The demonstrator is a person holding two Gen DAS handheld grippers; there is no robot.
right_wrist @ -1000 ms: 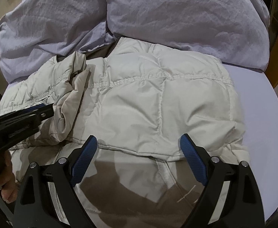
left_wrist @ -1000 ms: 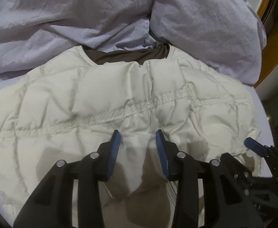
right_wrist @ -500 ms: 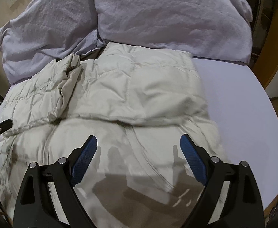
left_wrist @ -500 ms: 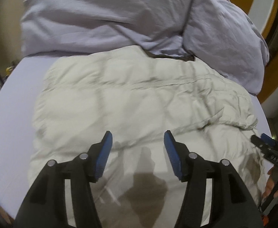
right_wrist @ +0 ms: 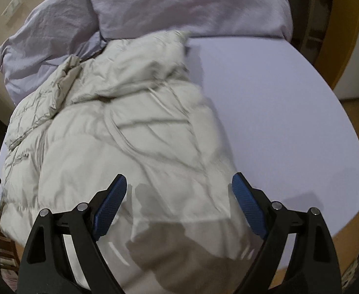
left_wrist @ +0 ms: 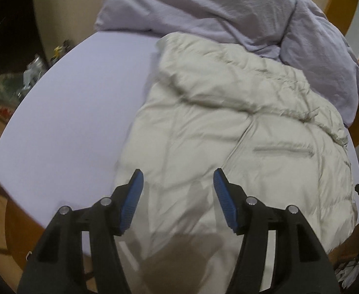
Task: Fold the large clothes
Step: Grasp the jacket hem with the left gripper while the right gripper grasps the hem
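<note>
Left wrist, jaws wide, jacket (left_wrist: 228, 132) unheld

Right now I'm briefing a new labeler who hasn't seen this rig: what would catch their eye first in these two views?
The puffy cream jacket sprawled across the lilac bed, partly folded over itself. Behind it, at the head of the bed, lie crumpled lilac pillows. In front, the left gripper and right gripper hang open above the jacket's near end, holding nothing.
</note>
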